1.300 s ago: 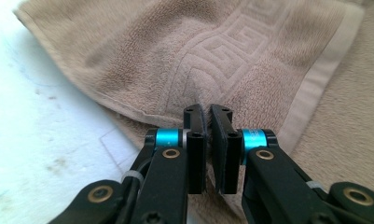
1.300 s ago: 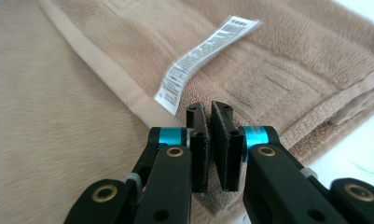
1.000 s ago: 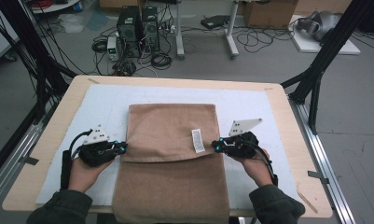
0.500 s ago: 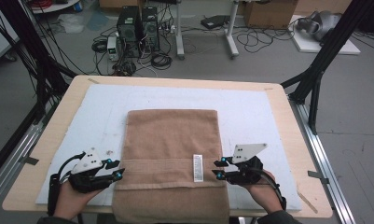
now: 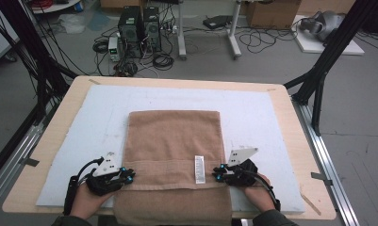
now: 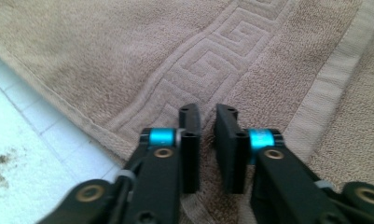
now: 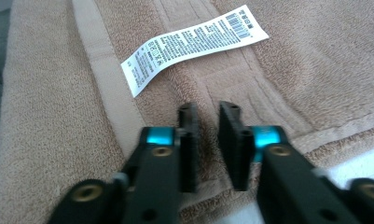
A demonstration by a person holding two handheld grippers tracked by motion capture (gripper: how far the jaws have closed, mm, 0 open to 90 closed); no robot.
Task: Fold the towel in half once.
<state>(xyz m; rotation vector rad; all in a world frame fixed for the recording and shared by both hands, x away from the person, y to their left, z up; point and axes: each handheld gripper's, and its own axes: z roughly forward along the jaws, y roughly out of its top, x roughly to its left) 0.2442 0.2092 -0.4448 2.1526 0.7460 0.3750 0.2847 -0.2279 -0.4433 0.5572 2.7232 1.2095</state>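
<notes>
Left hand (image 5: pixel 85 200) came in from the near edge, low over the worktop (image 5: pixel 50 141), knuckles up, carrying the left hand-held gripper (image 5: pixel 128 175) level and pointed inward at the left edge of the towel (image 5: pixel 172 141). In the left gripper view its black jaws had just been closing and stood nearly pressed together with a thin gap, nothing pinched; they hung over the towel's woven band, close to the hem. Towel: tan terry, looped nap, rectangular, lying flat on the pale blue-white mat (image 5: pixel 252 108) in the middle of the worktop, its near end folded back on itself and hanging over the near edge. A raised Greek-key border (image 6: pixel 212 60) ran across it, flanked by a smooth flat-woven stripe (image 6: pixel 334 70). Mat surface looked gridded, with a dark smudge at the left in the left gripper view. A white care label (image 5: pixel 200 169), thin and printed with small text and a barcode, lay on the band toward the right. Right hand (image 5: pixel 259 195) mirrored the left, low and level, right hand-held gripper (image 5: pixel 216 174) aimed inward at the towel's right edge. Its jaws had likewise just been closing, near together, a narrow slit between them, holding nothing; label (image 7: pixel 194 42) lay just beyond the tips.
</notes>
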